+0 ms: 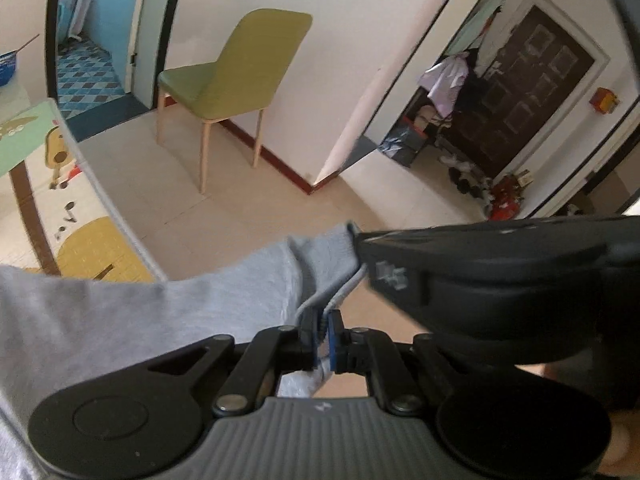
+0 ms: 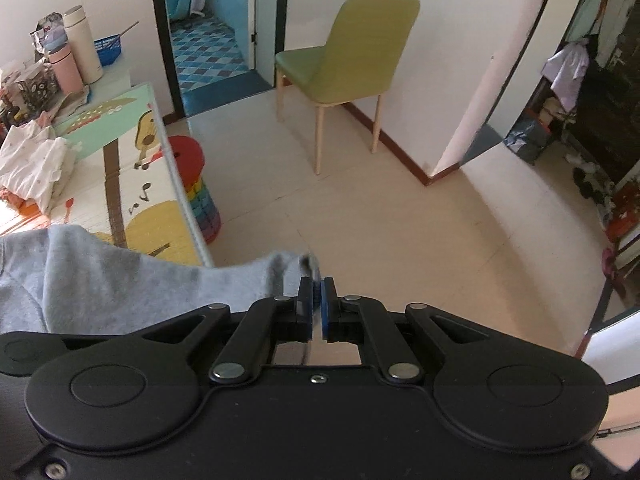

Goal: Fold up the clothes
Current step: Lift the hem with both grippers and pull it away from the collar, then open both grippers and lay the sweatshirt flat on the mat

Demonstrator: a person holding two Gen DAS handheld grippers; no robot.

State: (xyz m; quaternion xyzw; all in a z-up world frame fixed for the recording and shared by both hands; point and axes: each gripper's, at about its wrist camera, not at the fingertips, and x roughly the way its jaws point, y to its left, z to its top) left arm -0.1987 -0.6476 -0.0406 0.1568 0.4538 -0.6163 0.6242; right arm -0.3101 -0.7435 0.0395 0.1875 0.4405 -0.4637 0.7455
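Your left gripper (image 1: 323, 334) has its blue-padded fingers clamped on a ribbed edge of the light grey knit garment (image 1: 120, 320). Your right gripper (image 2: 317, 300) pinches another edge of the same cloth just beside it, fingers nearly together. The garment stretches from both grips back over the edge of the table with the cartoon-print mat (image 2: 132, 184). Beyond, a green chair with wooden legs (image 2: 352, 64) stands on the pale tiled floor (image 2: 380, 220).
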